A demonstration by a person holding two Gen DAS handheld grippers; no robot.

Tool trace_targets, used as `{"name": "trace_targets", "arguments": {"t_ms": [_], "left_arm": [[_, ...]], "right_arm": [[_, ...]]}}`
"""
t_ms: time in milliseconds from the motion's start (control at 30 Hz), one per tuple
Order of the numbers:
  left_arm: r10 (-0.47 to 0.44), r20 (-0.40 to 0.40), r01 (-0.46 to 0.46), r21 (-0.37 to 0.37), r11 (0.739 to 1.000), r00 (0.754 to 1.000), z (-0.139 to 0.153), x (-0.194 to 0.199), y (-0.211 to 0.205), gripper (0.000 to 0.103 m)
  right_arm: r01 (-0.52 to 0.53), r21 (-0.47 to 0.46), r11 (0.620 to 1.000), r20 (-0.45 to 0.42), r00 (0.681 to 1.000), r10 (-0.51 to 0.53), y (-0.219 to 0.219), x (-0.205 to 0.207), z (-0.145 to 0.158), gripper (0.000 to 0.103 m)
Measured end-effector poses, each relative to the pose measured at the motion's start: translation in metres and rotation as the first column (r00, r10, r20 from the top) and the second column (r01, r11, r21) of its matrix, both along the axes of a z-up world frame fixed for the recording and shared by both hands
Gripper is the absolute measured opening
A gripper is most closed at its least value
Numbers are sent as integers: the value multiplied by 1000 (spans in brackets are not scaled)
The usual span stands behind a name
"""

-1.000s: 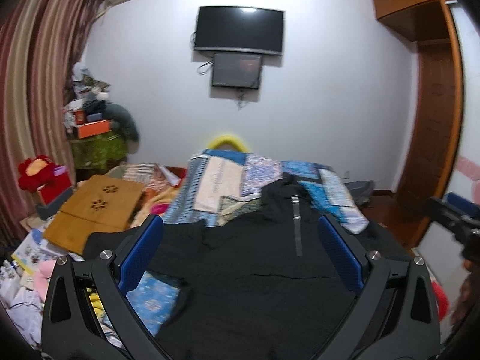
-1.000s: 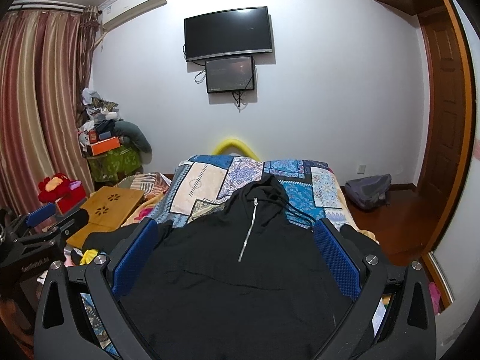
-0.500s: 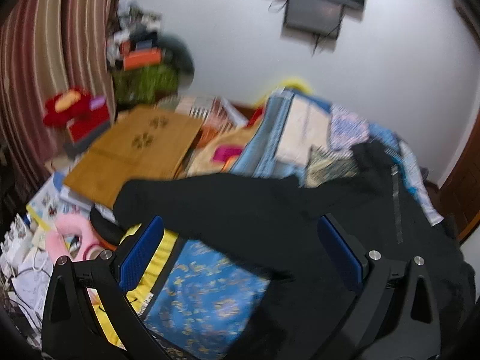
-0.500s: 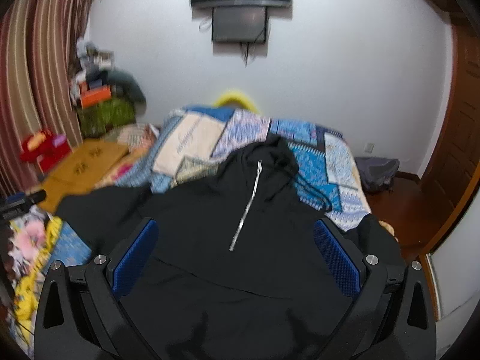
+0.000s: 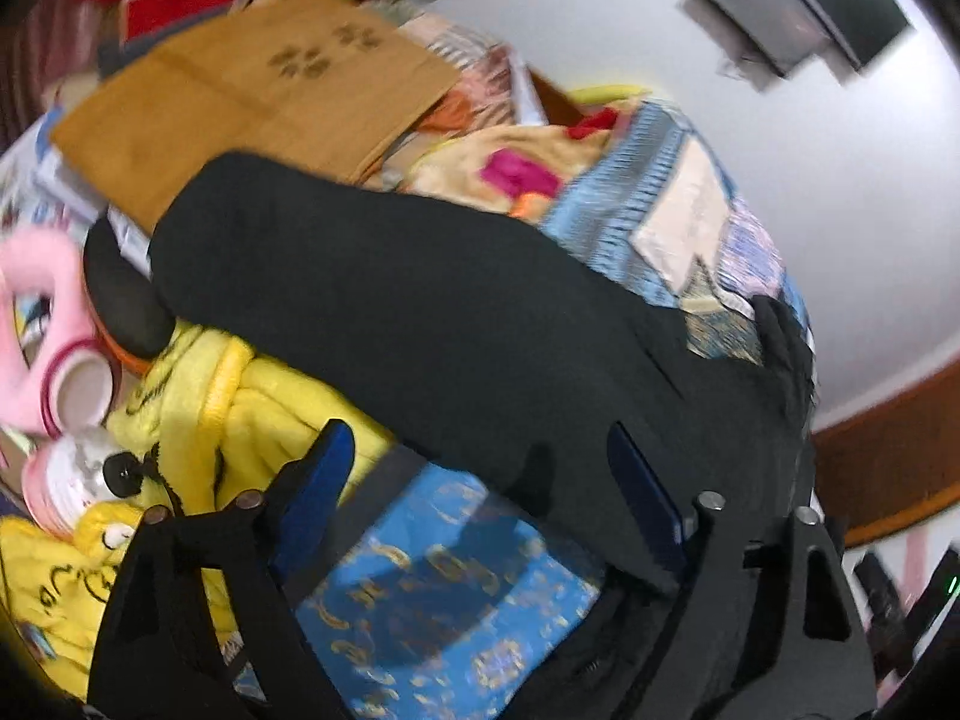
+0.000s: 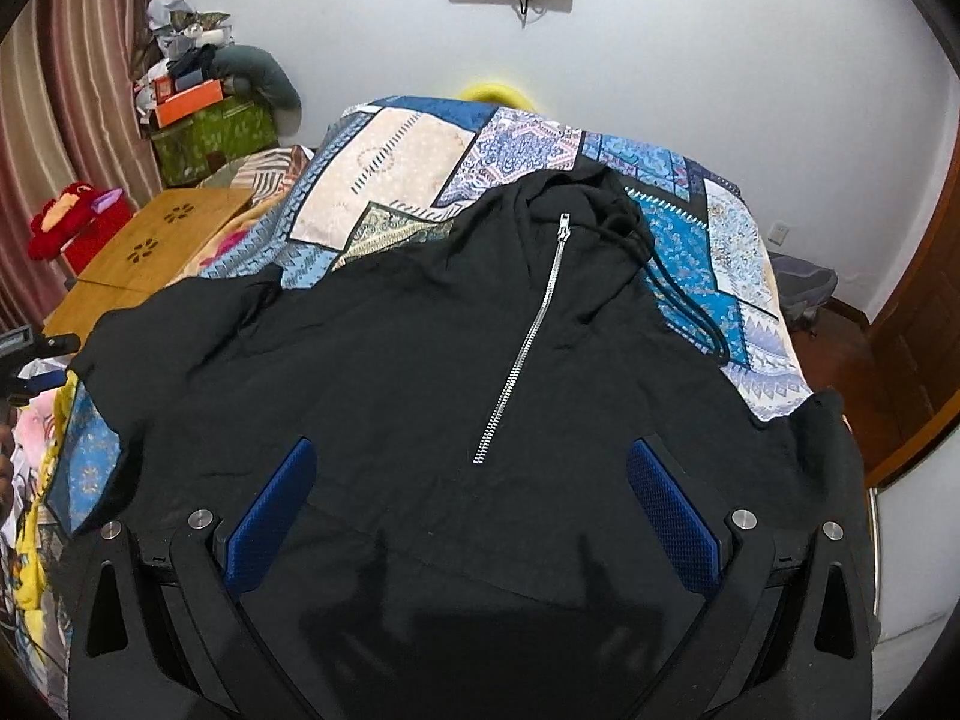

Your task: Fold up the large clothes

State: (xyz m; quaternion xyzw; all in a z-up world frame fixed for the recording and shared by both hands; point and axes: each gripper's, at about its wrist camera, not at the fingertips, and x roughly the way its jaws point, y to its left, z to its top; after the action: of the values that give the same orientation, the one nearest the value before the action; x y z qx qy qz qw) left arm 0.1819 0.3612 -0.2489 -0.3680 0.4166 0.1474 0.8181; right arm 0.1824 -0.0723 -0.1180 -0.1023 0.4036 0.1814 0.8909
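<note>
Black hoodie (image 6: 420, 360) lies spread flat on the patchwork bed (image 6: 396, 162), zipper up. Left tool (image 5: 480, 474), jaws just narrowing and empty, hovers over its sleeve; right tool (image 6: 471, 504) gapes wide above the hem.

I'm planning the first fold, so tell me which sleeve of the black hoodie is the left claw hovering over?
The sleeve stretched out toward the wooden lap table, on the zipper's left in the right wrist view. The left claw, jaws apart and just narrowing, holds nothing.
</note>
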Motion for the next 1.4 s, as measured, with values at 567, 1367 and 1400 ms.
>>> {"name": "trace_targets", "arguments": {"t_ms": [567,1367,1400], "left_arm": [[72,-53,-54,282,958,996,20,45,14,8],[-496,137,397,437,807,858,140,108,-245,3],[-512,122,418,434,798,850,134,110,-254,3]], "right_arm": [[41,20,999,-12,999,-41,-15,8,3,103],[49,3,999,14,999,-49,-69,-7,20,103],[51,2,999,11,999,-51,-71,-9,19,103]]}}
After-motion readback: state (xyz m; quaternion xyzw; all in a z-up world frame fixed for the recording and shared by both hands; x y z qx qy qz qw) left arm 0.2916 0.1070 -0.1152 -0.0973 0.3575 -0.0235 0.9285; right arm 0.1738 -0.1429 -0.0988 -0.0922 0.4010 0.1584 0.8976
